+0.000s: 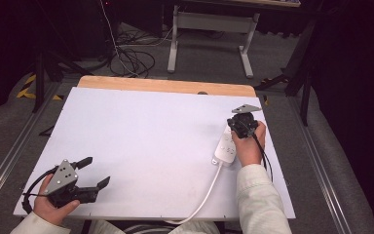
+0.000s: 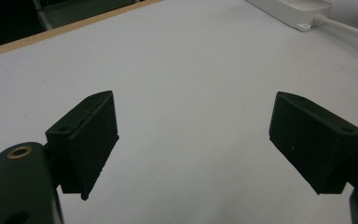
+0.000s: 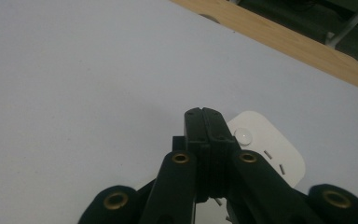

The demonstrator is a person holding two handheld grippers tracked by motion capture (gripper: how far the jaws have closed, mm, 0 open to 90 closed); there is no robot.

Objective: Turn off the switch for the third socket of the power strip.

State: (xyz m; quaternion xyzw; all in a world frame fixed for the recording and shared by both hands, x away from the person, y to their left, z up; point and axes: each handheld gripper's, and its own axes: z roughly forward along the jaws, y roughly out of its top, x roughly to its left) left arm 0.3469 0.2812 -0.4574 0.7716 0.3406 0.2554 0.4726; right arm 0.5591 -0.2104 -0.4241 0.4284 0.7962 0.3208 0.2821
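Power strip [image 1: 226, 145] partly hidden under closed right tool [image 3: 204, 122], left tool [image 2: 193, 140] spread

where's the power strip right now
In the high view the white power strip lies near the right edge of the white table, directly under the shut right gripper, its cord trailing toward the table's near edge.

Power strip [image 1: 226, 145] on table's [image 1: 146, 131] right side

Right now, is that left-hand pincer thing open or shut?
Open. The left gripper has its two black jaws spread wide apart over the bare white table, with nothing between them.
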